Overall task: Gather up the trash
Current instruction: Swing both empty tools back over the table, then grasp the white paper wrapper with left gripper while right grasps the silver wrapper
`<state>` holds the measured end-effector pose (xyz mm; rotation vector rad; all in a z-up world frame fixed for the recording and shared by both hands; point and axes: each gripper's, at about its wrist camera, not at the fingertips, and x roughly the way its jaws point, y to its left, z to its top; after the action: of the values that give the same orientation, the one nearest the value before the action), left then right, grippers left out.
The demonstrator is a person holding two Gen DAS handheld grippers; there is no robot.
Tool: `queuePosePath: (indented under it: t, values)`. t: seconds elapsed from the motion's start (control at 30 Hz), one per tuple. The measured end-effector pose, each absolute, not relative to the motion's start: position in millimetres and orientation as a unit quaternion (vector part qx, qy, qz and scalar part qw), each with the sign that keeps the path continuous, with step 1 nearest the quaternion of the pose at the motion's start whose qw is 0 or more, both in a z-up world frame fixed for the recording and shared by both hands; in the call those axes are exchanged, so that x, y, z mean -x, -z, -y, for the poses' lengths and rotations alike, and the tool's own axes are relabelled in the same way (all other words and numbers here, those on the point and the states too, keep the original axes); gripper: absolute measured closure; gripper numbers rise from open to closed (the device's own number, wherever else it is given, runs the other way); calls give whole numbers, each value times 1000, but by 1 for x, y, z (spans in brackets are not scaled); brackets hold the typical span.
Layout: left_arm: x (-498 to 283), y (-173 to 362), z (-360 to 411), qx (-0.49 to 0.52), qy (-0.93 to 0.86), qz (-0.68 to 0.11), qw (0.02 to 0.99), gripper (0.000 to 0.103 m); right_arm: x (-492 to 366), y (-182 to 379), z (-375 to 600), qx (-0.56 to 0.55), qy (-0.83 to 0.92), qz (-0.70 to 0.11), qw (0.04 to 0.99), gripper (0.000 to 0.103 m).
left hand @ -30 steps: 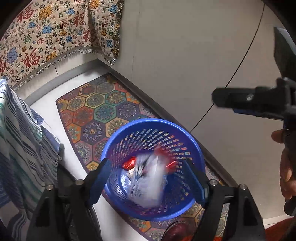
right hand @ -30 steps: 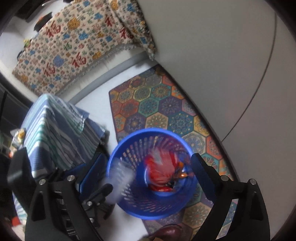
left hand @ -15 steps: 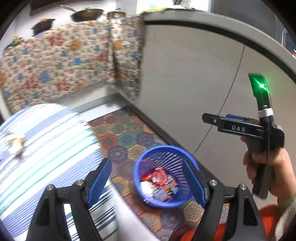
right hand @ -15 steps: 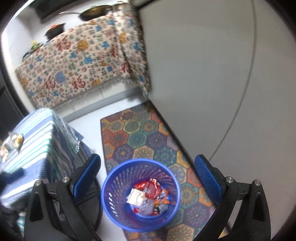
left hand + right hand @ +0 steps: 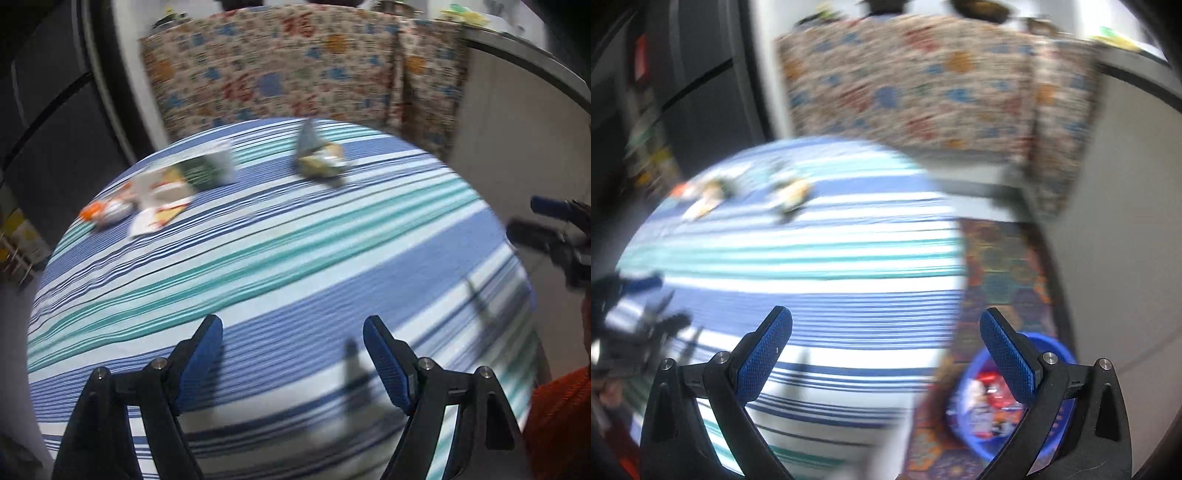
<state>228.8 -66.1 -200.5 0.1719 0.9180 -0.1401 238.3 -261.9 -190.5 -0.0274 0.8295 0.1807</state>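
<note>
Several pieces of trash lie at the far side of the striped table (image 5: 295, 258): an orange and white wrapper (image 5: 107, 212), a white and orange packet (image 5: 159, 201), a green and white packet (image 5: 210, 168) and a yellow and grey wrapper (image 5: 319, 157). My left gripper (image 5: 293, 332) hangs open over the near part of the cloth, holding nothing. My right gripper (image 5: 886, 325) is wide open and empty above the table's right edge. The blue basket (image 5: 1052, 350) stands on the floor below it, with wrappers (image 5: 990, 398) inside. Both views are blurred by motion.
A hexagon-patterned rug (image 5: 1004, 258) lies under the basket, beside a grey wall (image 5: 1126, 221). A patterned cloth (image 5: 295, 74) hangs over a counter behind the table. Dark furniture (image 5: 55, 129) stands to the left. An orange sleeve (image 5: 561, 424) shows at the lower right.
Both grippers have swung up and away from the blue basket to above the striped table. The wrappers that were falling now lie in the basket. The right jaws stand a little wider.
</note>
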Motion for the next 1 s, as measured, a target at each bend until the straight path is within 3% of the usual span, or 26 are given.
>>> queuePosePath:
  t: [0.37,0.53,0.87,1.0]
  values:
    - [-261,224,-31,-36,53,-449,891,20,-278,239,150,64,-123,-447,884,2]
    - [-288,226,-54,-47,76,-456,885,0,-288,241,145,58,-129,-446,884,1]
    - [-375,226,-100,-71,143,-459,874,0,-291,241,145,58,-129,-447,883,0]
    - [-396,217,-114,-11,168,-450,877,0,-291,242,145,59,-129,-446,883,0]
